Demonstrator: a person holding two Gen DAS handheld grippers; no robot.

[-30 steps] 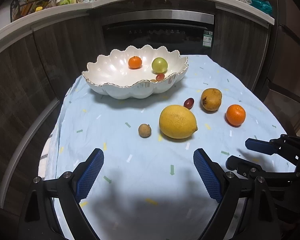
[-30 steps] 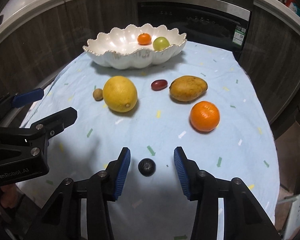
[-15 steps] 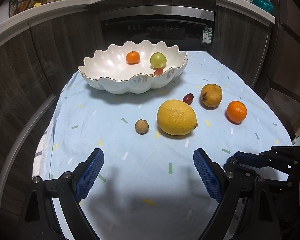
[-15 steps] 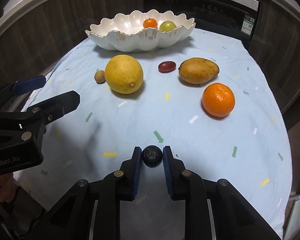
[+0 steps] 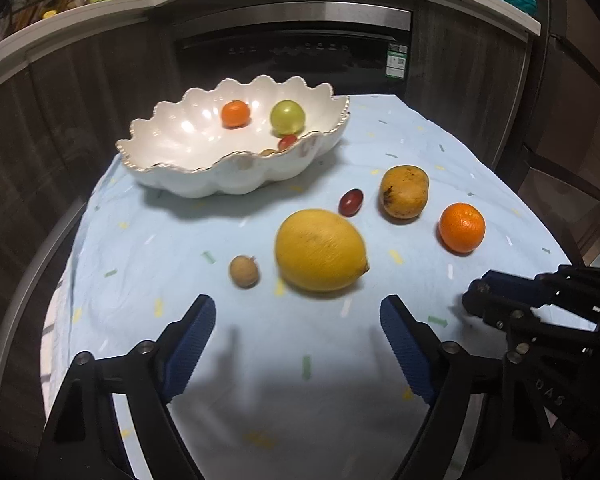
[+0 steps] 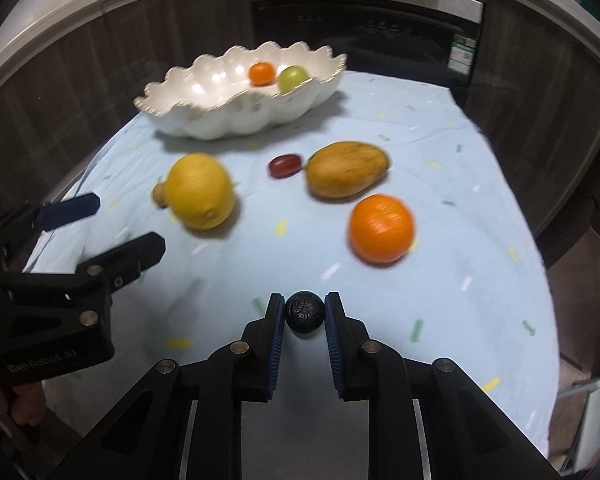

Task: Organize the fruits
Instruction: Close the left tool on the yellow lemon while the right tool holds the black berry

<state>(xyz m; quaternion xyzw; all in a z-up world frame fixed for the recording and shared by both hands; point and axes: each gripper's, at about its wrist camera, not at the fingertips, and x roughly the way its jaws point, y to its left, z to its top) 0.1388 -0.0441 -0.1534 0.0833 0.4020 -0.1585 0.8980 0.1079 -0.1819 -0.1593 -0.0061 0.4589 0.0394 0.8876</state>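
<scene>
Gripping a small dark fruit (image 6: pixel 305 313) between its pads, the right gripper (image 6: pixel 304 316) has it just above the blue cloth (image 6: pixel 460 200), near the front edge. The left gripper (image 5: pixel 296 344) stands open and empty; its jaws have just been closing a little, with the lemon (image 5: pixel 320 250) straight ahead. Beyond the orange (image 6: pixel 381 228) and mango (image 6: pixel 346 169), the shell bowl (image 6: pixel 228 120) lies far, left of centre, with free room inside.

Two oranges (image 5: pixel 461 227) (image 5: pixel 235 113) — one lemon (image 5: pixel 320 249), one bowl (image 5: pixel 188 176).
</scene>
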